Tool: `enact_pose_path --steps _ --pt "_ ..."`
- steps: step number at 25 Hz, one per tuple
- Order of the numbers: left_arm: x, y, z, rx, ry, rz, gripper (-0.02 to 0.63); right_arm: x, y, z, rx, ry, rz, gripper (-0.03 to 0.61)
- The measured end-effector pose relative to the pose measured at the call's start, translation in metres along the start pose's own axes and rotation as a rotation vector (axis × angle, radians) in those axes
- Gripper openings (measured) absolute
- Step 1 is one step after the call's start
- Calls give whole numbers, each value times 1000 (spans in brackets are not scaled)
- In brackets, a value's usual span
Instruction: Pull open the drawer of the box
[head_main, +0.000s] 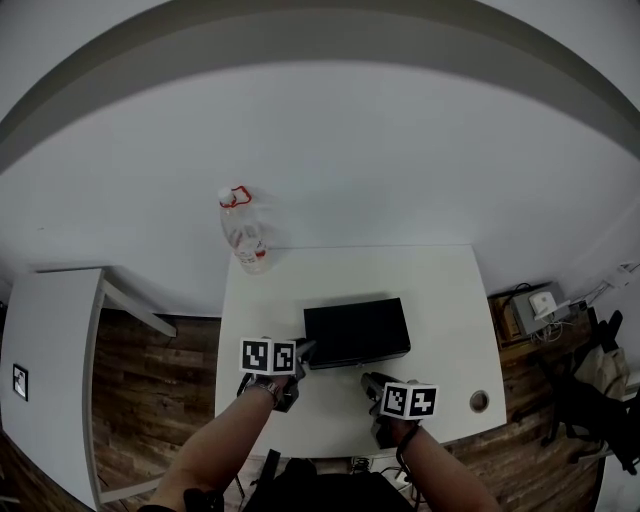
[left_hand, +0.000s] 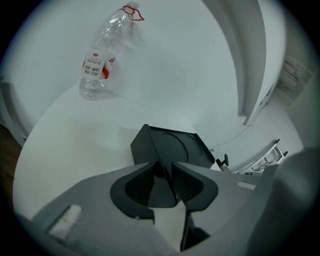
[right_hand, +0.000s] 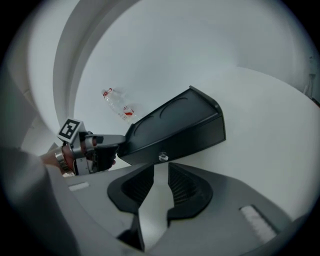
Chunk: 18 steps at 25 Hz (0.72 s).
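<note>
1. A white table (head_main: 440, 290) is seen from above, with a low black box (head_main: 356, 333) lying near its middle
2. The box's drawer (right_hand: 195, 140) faces the person, and its front sits flush with the body, so it looks fully shut
3. A clear plastic bottle (head_main: 245, 235) stands at the table's far left corner, well apart from the box
4. The left gripper (left_hand: 165, 167) sits at the box's near left corner; the corner stands between its parted jaws, and the pads do not appear clamped on it
5. The right gripper (right_hand: 160, 167) points down at the drawer front, its jaws apart and empty, with the small silvery knob (right_hand: 163, 156) just beyond their tips
6. The step in hand, as I judge it, is lining up on the knob; no pull has begun
7. The next move calls for easing the right jaws around the knob, closing on it, then pulling straight toward the person while the left gripper steadies the box
</note>
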<state>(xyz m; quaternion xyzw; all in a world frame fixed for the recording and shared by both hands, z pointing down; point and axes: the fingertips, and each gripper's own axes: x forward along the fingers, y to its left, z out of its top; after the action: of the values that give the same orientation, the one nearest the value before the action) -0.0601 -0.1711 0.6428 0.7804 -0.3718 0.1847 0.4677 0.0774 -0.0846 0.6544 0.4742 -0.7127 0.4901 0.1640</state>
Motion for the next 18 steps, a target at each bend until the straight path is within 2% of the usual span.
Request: enact_pose_path --steps 7,13,18 --pt "3 -1 0 57 68 -29 129 28 -6 -2 -87 82 -49 118" --pt "6 -3 1 77 112 -62 137 40 -2 4 -97 104 -39 126" --pt "9 -3 2 95 144 -79 140 46 -4 4 -60 111 -42 116"
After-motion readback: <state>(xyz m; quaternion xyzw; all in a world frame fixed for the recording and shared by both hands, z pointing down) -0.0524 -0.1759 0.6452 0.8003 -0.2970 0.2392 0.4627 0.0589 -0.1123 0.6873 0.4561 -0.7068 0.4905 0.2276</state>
